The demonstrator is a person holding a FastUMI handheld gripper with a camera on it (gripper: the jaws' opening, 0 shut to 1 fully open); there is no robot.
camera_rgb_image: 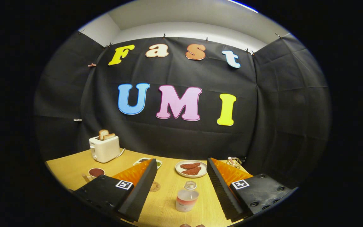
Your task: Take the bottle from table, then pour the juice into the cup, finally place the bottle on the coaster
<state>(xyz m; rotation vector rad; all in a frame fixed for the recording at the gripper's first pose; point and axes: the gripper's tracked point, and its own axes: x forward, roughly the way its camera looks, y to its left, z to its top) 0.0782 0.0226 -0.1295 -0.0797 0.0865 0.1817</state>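
Note:
A small clear bottle (187,198) with a little pinkish juice at its bottom stands upright on the wooden table (71,165). It sits between my two fingers, closer to the right one, and touches neither. My gripper (180,164) is open wide and holds nothing. A round brown coaster (154,186) lies flat just beside the left finger, partly hidden by it. A white cup (96,172) with dark liquid inside stands to the left, beyond the left finger.
A white toaster (104,148) with two toast slices stands at the back left. A plate (191,168) with reddish food lies beyond the bottle. A small dish (143,161) peeks past the left finger. A small wire rack (233,162) sits at the back right.

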